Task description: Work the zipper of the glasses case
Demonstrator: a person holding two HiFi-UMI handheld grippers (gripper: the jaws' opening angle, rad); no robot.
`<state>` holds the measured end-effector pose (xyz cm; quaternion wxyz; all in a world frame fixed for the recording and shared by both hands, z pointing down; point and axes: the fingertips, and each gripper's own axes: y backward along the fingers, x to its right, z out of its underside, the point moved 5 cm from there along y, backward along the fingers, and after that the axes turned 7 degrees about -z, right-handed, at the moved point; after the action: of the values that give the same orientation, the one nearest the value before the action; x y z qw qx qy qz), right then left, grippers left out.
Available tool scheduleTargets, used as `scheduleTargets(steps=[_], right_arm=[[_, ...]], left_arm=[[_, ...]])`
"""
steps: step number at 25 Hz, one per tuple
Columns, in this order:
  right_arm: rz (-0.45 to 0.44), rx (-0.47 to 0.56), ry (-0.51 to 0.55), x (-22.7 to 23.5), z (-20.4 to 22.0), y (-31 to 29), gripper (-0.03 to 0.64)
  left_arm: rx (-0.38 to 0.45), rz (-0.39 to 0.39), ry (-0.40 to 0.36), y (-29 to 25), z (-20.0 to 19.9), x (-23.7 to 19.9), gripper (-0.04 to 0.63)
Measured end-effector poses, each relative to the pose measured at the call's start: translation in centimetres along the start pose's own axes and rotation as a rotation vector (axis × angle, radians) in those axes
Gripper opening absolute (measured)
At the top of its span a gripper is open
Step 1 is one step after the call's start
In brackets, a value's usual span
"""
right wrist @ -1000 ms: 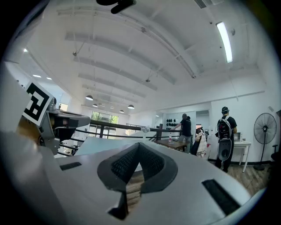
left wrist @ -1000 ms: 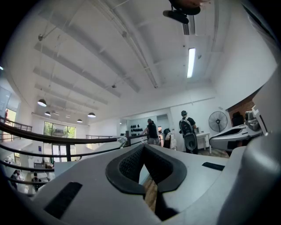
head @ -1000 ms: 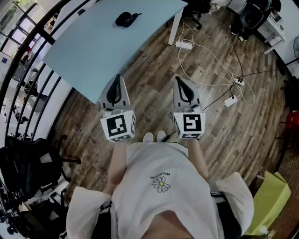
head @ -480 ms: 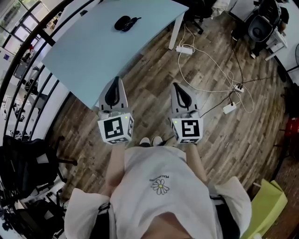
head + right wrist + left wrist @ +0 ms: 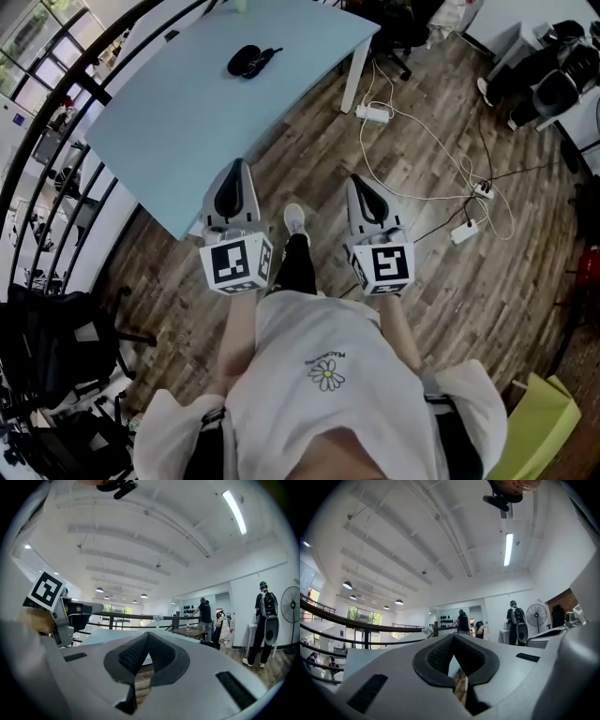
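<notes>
The black glasses case (image 5: 246, 60) lies on the far part of the light blue table (image 5: 187, 122), with a dark strap or pull trailing to its right. Both grippers are held out level in front of the person, short of the table's near corner and far from the case. My left gripper (image 5: 239, 165) is shut with nothing in it, its pads meeting at the tips (image 5: 453, 637). My right gripper (image 5: 358, 180) hangs over the wooden floor, also shut and empty (image 5: 146, 634). In both gripper views the case is hidden.
A white table leg (image 5: 353, 73) stands at the table's right corner. White cables and power strips (image 5: 373, 112) run over the wooden floor at the right. A curved black railing (image 5: 56, 141) borders the left, with office chairs (image 5: 47, 337) below it. The person's shoe (image 5: 294, 221) shows between the grippers.
The person has stepped towards the table, so table and case sit a little nearer in the head view. One leg and shoe now show between the grippers. Both stay shut.
</notes>
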<state>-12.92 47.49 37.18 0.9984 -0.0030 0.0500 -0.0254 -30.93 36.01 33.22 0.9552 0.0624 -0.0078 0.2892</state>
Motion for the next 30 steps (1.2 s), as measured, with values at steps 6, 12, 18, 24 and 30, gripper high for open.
scheduleTargets(steps=[6, 12, 18, 24, 30], right_arm=[[-0.041, -0.004, 0.045, 4.1, 1.2, -7.2, 0.008], [-0.081, -0.02, 0.045, 9.4, 1.4, -18.5, 0.008], [-0.139, -0.022, 0.049, 14.3, -0.7, -31.1, 0.008], [-0.186, -0.044, 0.023, 16.4, -1.0, -41.4, 0.008], [-0.244, -0.018, 0.031, 18.4, -0.6, -46.0, 0.008]], left_arm=[[0.028, 0.009, -0.001, -8.6, 1.5, -1.0, 0.014], [0.034, 0.007, 0.005, -20.4, 3.0, -2.4, 0.014], [0.075, -0.006, -0.011, -32.5, 2.7, -5.5, 0.014], [0.069, -0.064, 0.03, -41.5, 3.2, -10.3, 0.014], [0.022, -0.145, 0.04, -44.7, 5.4, -11.1, 0.014]])
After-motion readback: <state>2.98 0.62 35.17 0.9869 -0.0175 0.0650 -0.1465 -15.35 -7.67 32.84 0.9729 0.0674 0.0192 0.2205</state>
